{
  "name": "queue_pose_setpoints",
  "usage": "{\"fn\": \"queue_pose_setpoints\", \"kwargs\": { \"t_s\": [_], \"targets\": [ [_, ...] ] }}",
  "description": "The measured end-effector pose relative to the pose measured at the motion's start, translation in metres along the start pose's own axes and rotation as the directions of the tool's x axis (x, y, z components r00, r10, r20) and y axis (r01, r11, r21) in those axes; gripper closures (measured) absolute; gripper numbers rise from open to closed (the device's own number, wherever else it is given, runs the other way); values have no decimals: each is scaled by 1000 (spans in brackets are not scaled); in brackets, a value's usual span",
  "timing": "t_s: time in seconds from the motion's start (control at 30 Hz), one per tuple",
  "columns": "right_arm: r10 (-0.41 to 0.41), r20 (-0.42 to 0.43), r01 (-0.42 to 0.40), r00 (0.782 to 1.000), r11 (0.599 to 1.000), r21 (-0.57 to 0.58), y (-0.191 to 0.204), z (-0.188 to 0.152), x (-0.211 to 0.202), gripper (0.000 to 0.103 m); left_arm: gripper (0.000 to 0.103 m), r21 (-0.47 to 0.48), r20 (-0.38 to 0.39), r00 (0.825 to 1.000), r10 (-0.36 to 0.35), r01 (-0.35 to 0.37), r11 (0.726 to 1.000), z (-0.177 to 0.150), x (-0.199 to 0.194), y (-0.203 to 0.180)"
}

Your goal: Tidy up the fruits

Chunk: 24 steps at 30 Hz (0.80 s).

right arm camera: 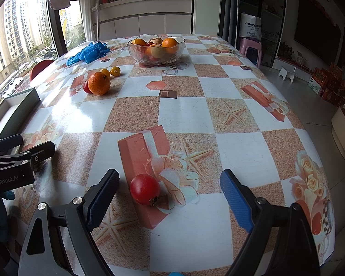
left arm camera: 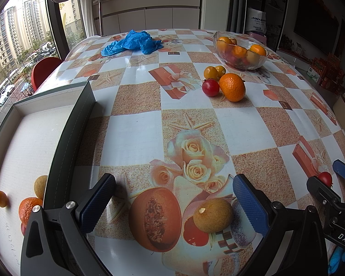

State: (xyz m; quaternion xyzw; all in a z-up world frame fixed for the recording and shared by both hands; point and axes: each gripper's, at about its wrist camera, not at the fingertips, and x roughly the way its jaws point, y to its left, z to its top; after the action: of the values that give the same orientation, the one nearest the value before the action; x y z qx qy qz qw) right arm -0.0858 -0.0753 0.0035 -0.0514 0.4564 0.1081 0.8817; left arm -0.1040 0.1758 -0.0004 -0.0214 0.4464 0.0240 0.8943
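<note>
Between the right tool's (right arm camera: 168, 197) spread fingers lies a glossy red tomato (right arm camera: 145, 189).

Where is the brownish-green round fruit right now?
In the left wrist view, the brownish-green fruit lies on the tablecloth between the open left hand-held gripper fingers.

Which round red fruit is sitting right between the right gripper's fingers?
The lone red fruit, lying by itself on the tablecloth between the open fingers. The other red one sits far off, beside the big orange.
</note>
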Motion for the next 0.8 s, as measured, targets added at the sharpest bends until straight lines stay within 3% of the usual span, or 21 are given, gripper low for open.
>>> {"fn": "queue_pose_setpoints", "kwargs": {
  "t_s": [0.43,0.53,0.8],
  "targets": [
    [1,0,-1,1000,1000,0,0,0,0,11,1,0,0,1000,0,0,1000,0,0,0],
    [17,-19,-17,1000,1000,-21,4,1,2,5,1,0,0,1000,-1,1,1000,0,0,0],
    [32,-64,-34,997,999,-27,5,8,5,4,1,27,-19,1000,-12,12,1000,-7,-6,-5]
  ]
}}
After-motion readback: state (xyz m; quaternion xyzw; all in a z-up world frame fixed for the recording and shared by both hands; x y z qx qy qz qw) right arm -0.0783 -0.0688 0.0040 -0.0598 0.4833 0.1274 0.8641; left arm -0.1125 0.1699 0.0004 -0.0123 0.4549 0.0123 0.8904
